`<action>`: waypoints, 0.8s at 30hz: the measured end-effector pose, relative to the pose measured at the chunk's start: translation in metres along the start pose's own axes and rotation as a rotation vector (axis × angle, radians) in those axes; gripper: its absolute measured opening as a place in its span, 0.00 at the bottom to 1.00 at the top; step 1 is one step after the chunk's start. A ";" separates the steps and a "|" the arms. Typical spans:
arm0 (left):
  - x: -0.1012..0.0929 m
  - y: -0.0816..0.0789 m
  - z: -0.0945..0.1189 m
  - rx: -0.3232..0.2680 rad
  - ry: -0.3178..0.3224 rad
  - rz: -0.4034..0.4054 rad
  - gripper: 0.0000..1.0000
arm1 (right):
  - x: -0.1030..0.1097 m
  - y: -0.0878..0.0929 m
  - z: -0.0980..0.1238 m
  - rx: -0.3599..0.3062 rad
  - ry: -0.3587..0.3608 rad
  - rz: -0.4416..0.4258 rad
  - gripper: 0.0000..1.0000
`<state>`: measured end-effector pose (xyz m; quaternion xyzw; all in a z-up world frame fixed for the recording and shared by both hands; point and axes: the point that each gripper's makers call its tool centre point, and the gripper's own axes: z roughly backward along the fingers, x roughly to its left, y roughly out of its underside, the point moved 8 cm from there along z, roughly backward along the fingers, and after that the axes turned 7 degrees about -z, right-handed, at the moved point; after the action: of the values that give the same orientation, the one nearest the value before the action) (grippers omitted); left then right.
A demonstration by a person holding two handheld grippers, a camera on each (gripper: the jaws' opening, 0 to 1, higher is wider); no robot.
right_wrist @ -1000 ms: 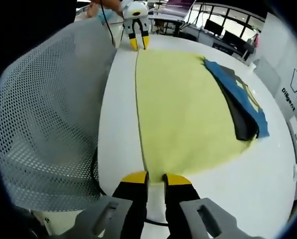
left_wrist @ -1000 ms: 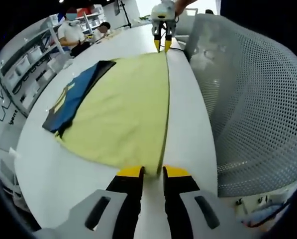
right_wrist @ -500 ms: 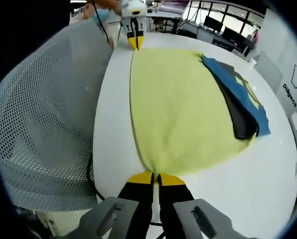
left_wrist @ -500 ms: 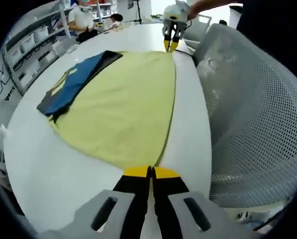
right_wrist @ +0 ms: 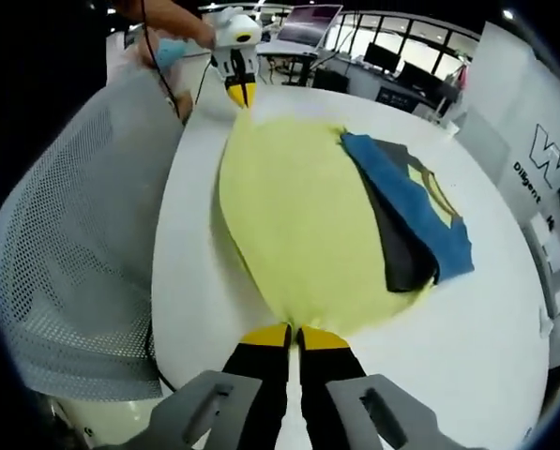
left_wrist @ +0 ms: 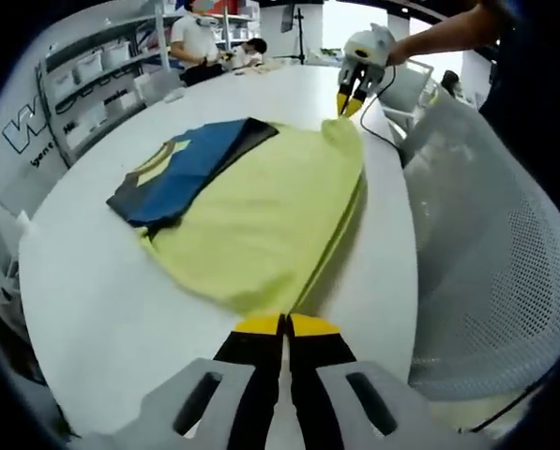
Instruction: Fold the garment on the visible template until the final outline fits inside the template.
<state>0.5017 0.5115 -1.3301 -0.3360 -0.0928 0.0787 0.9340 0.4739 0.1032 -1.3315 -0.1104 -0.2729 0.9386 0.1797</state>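
Two grippers pinch one yellow garment (left_wrist: 261, 220) at opposite corners on a white table (left_wrist: 92, 300). In the left gripper view, shelves (left_wrist: 92, 80) with bins run along the upper left, and two people (left_wrist: 197, 37) sit past the far end of the table. A blue and black folded cloth (left_wrist: 181, 169) lies left of centre, its right side tucked under the yellow garment's edge. The garment spreads across the middle of the frame; its right edge lifts off the table in a loose fold. At bottom centre the left gripper (left_wrist: 284, 325) has its yellow-tipped jaws pressed together on the garment's near corner. At upper right the right gripper (left_wrist: 349, 101), held by a hand, is closed on the far corner. A white mesh chair back (left_wrist: 476, 244) fills the right side.

In the right gripper view the chair back (right_wrist: 68, 234) stands at left, the left gripper (right_wrist: 238, 92) at top centre clamps the far corner, and the right gripper (right_wrist: 295, 335) at bottom centre clamps the near corner. The folded cloth (right_wrist: 411, 220) lies at the right on top of the garment's (right_wrist: 298, 216) edge.
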 end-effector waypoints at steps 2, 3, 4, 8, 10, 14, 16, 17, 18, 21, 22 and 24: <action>0.007 -0.003 0.002 -0.008 -0.019 0.007 0.05 | -0.003 -0.002 0.002 -0.006 0.009 -0.002 0.00; 0.009 -0.004 0.003 -0.010 -0.024 0.008 0.05 | -0.006 -0.003 0.004 -0.012 0.017 -0.004 0.00; 0.012 -0.006 0.004 -0.014 -0.030 0.011 0.05 | -0.008 -0.005 0.006 -0.015 0.027 -0.004 0.00; 0.022 -0.012 0.007 -0.023 -0.058 0.004 0.05 | -0.016 -0.008 0.011 -0.026 0.053 -0.011 0.00; 0.028 -0.016 0.010 -0.035 -0.074 0.005 0.05 | -0.021 -0.010 0.015 -0.033 0.070 -0.017 0.00; 0.042 -0.024 0.014 -0.059 -0.110 0.016 0.05 | -0.031 -0.015 0.021 -0.049 0.098 -0.030 0.00; 0.052 -0.030 0.017 -0.079 -0.129 0.023 0.05 | -0.038 -0.020 0.025 -0.061 0.117 -0.037 0.00; 0.055 -0.031 0.017 -0.080 -0.132 0.021 0.05 | -0.042 -0.022 0.026 -0.063 0.123 -0.036 0.00; 0.058 -0.032 0.018 -0.082 -0.137 0.019 0.05 | -0.044 -0.024 0.027 -0.065 0.128 -0.036 0.00; 0.065 -0.036 0.019 -0.087 -0.148 0.015 0.05 | -0.052 -0.028 0.031 -0.071 0.141 -0.028 0.00; 0.069 -0.039 0.021 -0.093 -0.155 0.010 0.05 | -0.054 -0.031 0.033 -0.073 0.148 -0.023 0.00; 0.074 -0.044 0.023 -0.102 -0.166 0.000 0.05 | -0.059 -0.036 0.037 -0.081 0.161 -0.017 0.00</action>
<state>0.5723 0.5072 -1.2756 -0.3756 -0.1739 0.1012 0.9047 0.5264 0.0905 -1.2748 -0.1903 -0.2962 0.9134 0.2042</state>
